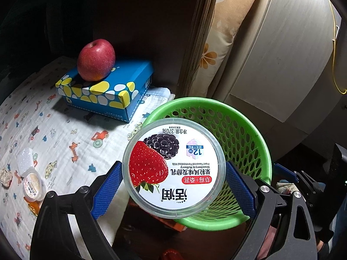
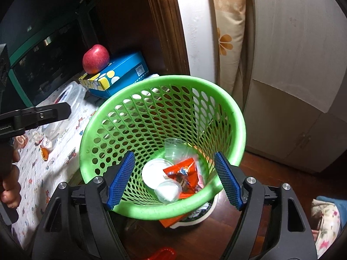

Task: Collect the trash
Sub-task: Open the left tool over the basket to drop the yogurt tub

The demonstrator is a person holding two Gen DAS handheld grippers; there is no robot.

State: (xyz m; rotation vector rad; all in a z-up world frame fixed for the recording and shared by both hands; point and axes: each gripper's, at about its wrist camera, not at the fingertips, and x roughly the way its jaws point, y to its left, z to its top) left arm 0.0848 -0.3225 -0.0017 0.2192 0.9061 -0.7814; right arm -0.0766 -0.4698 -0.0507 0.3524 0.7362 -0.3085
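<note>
Landmark: the green basket [image 2: 234, 117], a mesh bin standing on the dark wood floor just beside the edge of the cloth-covered table [image 1: 54, 134]

Left gripper [image 1: 173, 186]: blue pads pressed against both sides of a round yogurt tub [image 1: 173, 166], lid facing the camera with a strawberry and a mulberry printed on it. The tub is gripped and lifted, sitting over the near rim of the basket [image 1: 262, 149] on the table side

Right gripper [image 2: 174, 181]: jaws spread, nothing between the pads; no earlier view to compare. It hangs above the basket mouth, pointing down into it, pads clear of the rim

Inside the basket: an orange snack wrapper [image 2: 184, 173], a white lid [image 2: 153, 173], a small clear cup with white contents [image 2: 168, 191] near the front wall, and a clear plastic cup [image 2: 173, 149] further back

On the table, away from the basket: a small jelly cup [image 1: 32, 186], a white foam piece [image 1: 25, 158] touching it, and a crumpled scrap [image 1: 5, 176] at the far left edge

Behind the basket, on the table: a blue box [image 1: 104, 91] with yellow and white spots, a red apple [image 1: 96, 59] resting on top

Part of the person's hand [image 2: 9, 186] shows left of the basket in the right wrist view
</note>
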